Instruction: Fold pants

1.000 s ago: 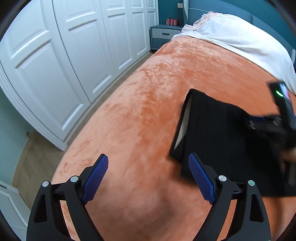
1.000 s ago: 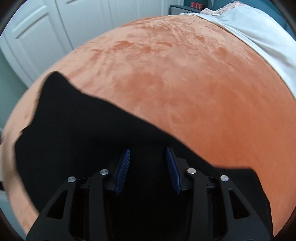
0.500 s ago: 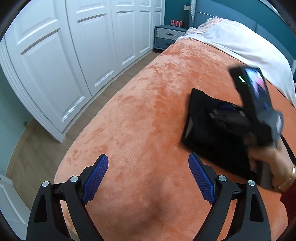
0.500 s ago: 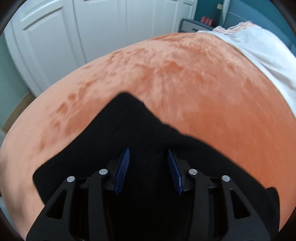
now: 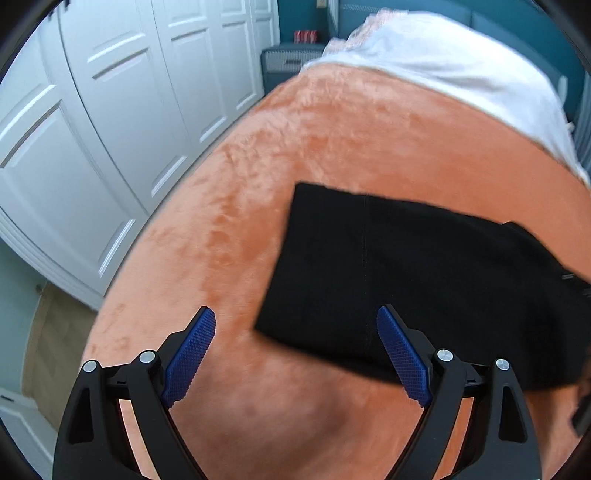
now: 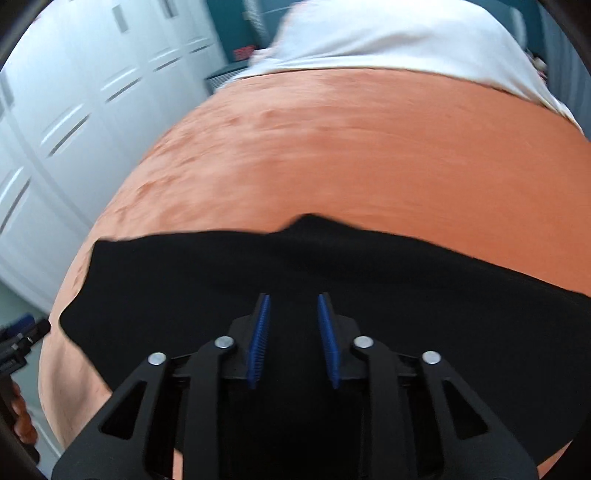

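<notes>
**Pants folded flat on the orange bed**

While the left gripper (image 5: 295,354) hangs wide open and empty over the orange blanket (image 5: 332,140), the right gripper (image 6: 293,332) has just narrowed its jaws above the black pants (image 5: 424,273), pads apart, pinching nothing visible.

One black folded pair of pants (image 5: 424,280) on one orange plush blanket (image 5: 332,147). One white sheet (image 5: 461,70) at far end of bed. One grey-blue nightstand (image 5: 288,64), red cans (image 5: 306,36) on top, blurred, count unclear. White panelled wardrobe doors (image 5: 110,129): at least four in left wrist view. Two black handheld grippers with blue ribbed pads: left gripper (image 5: 295,354), right gripper (image 6: 293,339).
</notes>
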A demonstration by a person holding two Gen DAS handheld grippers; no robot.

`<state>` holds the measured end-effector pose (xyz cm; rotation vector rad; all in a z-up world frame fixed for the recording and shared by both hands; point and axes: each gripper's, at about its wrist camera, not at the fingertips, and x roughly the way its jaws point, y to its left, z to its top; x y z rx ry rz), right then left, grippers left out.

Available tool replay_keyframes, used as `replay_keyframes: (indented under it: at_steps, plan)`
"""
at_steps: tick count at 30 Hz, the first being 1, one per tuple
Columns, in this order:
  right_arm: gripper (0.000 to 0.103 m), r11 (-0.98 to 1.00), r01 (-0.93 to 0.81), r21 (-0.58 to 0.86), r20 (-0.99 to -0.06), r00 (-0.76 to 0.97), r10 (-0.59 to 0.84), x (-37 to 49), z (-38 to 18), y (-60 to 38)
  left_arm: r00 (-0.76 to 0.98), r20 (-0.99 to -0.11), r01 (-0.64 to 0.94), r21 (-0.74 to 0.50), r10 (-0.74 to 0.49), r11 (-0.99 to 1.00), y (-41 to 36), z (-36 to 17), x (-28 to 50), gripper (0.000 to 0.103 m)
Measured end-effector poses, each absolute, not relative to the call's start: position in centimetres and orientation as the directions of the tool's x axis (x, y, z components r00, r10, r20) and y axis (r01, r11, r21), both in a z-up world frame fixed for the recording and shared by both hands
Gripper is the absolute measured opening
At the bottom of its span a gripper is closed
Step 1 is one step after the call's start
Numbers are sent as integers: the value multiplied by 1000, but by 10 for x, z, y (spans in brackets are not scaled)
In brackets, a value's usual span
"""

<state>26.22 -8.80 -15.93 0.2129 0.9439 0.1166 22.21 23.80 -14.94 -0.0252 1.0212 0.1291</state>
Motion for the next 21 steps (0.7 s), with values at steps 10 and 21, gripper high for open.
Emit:
replay_keyframes:
  at_steps: [10,21]
  plan:
    - [14,961,-161,224,-853,445,273,343,-210,-58,405,-900,-227,72,161,971,243,-205,235,98]
    - [15,950,-130,282,-788,534,307,346,-158,-100,408,-902,-234,49,144,971,245,-206,233,98]
